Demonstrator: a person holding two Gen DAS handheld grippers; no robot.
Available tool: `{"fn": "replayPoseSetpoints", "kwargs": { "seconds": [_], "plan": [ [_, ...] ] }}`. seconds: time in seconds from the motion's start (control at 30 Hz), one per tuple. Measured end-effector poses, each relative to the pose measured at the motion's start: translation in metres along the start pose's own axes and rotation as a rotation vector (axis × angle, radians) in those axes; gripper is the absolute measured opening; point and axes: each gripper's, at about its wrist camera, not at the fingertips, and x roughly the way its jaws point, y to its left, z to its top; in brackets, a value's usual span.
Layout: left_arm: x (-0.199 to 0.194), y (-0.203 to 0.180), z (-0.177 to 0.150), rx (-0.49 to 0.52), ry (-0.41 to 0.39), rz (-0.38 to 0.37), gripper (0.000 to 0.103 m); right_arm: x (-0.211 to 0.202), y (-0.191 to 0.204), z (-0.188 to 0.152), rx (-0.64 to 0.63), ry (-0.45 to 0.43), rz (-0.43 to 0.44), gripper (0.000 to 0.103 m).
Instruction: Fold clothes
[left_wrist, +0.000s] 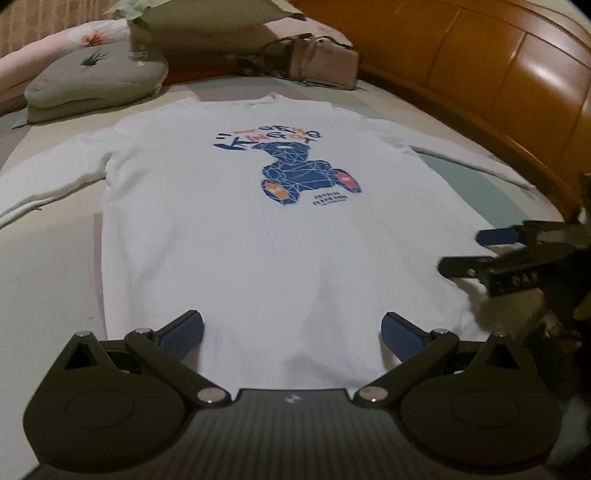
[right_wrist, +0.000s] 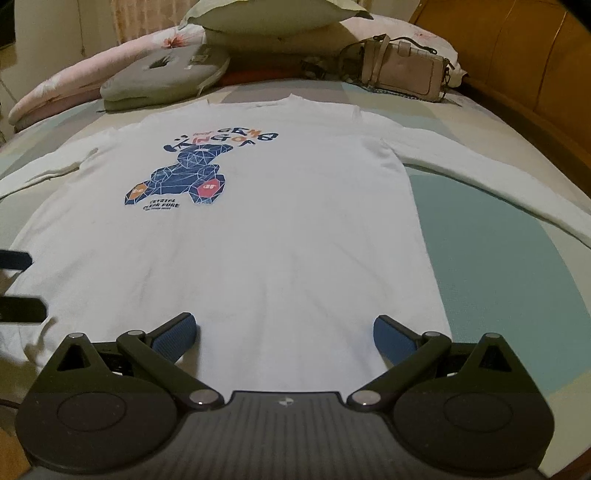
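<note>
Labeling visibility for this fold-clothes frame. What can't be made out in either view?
- white shirt hem: both views, hidden under each camera's own claw body.
- Left sleeve cuff: cut off at the left edge in both views.
- Small print under the graphic: too small in the left wrist view.
- right claw: motion-blurred at the frame edge in the left wrist view.
- left claw: mostly cropped in the right wrist view.

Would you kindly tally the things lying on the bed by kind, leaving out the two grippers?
Shirts: 1, the white shirt with a blue print, spread flat.
Handbags: 1, the beige handbag.
Cushions: 1, the grey cushion with a hole.
Pillows: 2, the floral pillow and the pale pillow.
Total: 5
</note>
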Motion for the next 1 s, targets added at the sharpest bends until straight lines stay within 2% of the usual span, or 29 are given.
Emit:
{"fn": "replayPoseSetpoints", "kwargs": {
  "seconds": [0.2,0.43,0.63,0.73,0.87,0.93,1.0],
  "plan": [
    [0.001,0.001,0.002,0.009,0.007,0.002,0.102,0.001,0.001,0.001,0.011,0.002,-0.013,0.103],
    [0.006,-0.003,0.013,-0.002,0.047,0.045,0.102,0.003,0.003,0.003,0.027,0.017,-0.031,0.103],
    [0.000,-0.002,0.014,-0.004,0.022,0.040,0.102,0.002,0.005,0.008,0.043,0.041,-0.051,0.103],
    [-0.001,0.000,0.014,-0.009,0.012,0.038,0.102,-0.007,0.008,0.012,0.079,0.009,-0.047,0.103],
    [0.001,0.001,0.010,-0.019,0.017,0.018,0.102,-0.018,0.022,0.016,0.033,-0.042,-0.014,0.103],
    [0.002,0.001,0.006,-0.012,0.028,0.004,0.102,-0.017,0.029,0.016,-0.007,-0.040,-0.017,0.103],
    [0.000,0.000,-0.002,0.029,0.004,-0.002,0.102,-0.013,0.032,0.014,-0.023,-0.021,-0.019,0.103]
  ]
}}
